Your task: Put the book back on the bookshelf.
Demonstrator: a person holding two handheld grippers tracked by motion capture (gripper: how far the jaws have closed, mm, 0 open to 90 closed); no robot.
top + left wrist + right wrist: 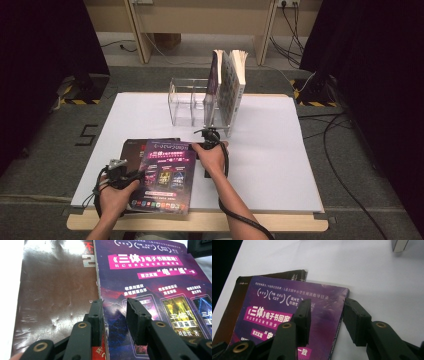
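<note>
High view: white table (280, 165), clear rack (192, 102) at 12 o'clock holding two upright books (231, 85). Two books lie flat at 7 o'clock: purple book (165, 175) atop brown book (55, 290). Left hand-held gripper (113, 307) half-open astride its left edge; right hand-held gripper (327, 312) part-open astride its far right corner, no pinch.

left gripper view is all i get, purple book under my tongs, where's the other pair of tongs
observer: The right tongs straddle the right edge of the purple book near its far corner, one jaw over the cover, one over the white table.
operator: anywhere to put the book
observer: A clear rack stands beyond it, farther across the table.
operator: room in it
observer: Two upright books fill its right end; the slots left of them look empty.
</note>
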